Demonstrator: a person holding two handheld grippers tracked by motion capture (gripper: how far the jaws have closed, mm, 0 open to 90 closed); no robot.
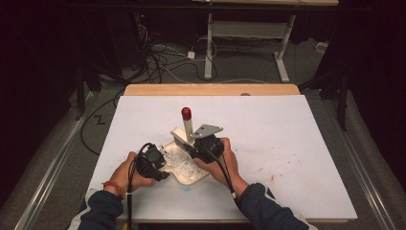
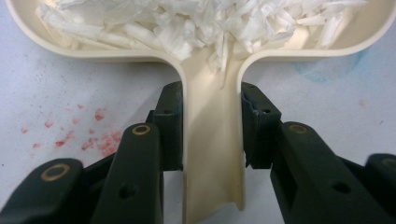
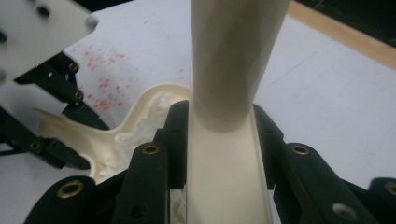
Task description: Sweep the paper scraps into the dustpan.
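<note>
A cream dustpan (image 1: pixel 190 181) lies near the table's front, holding white paper shreds (image 1: pixel 181 165). My left gripper (image 1: pixel 154 163) is shut on its flat handle (image 2: pixel 212 158), jaws pressed on both sides, and the shreds (image 2: pixel 210 23) pile in the pan just ahead. A cream brush with a red-tipped handle (image 1: pixel 186 115) stands upright at the pan's far edge. My right gripper (image 1: pixel 207 146) is shut on the brush handle (image 3: pixel 233 60), which rises between the jaws. The right gripper view also has the dustpan (image 3: pixel 140 109) and my left gripper (image 3: pixel 51 140) at the left.
The white table top (image 1: pixel 287 134) stretches wide to the right and far side, with faint red specks (image 1: pixel 268 176) on it and more red specks (image 2: pixel 93 137) beside the pan handle. A wooden edge (image 1: pixel 210 89) runs along the back. Cables and a desk frame lie on the floor beyond.
</note>
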